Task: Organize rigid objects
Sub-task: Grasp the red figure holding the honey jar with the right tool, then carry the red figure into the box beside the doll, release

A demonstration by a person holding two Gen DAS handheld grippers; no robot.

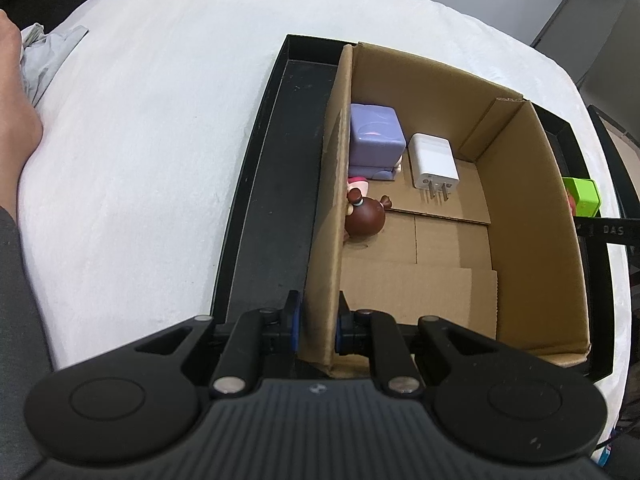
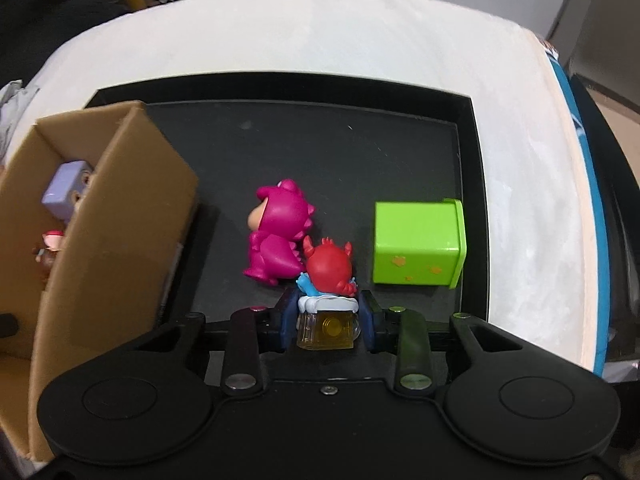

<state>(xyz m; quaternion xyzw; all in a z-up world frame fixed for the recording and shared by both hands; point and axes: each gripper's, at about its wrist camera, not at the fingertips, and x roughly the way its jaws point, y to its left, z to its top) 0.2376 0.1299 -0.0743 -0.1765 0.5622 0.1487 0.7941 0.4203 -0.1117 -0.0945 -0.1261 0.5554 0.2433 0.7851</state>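
My left gripper (image 1: 318,318) is shut on the left wall of the cardboard box (image 1: 324,216), one finger on each side of it. Inside the box lie a purple cube toy (image 1: 376,136), a white charger plug (image 1: 434,162) and a brown figure (image 1: 364,216). My right gripper (image 2: 327,314) is shut on the red figure (image 2: 330,268), its pads pressing the clear yellow base. The pink dinosaur figure (image 2: 280,232) stands just left of it, touching. A green cube (image 2: 418,246) lies to the right on the black tray (image 2: 320,152).
The black tray (image 1: 276,184) sits on a white cloth-covered table (image 1: 140,140). The cardboard box (image 2: 92,240) stands in the tray's left part. A person's arm (image 1: 12,120) shows at the left edge. Clutter lies beyond the table's far edge.
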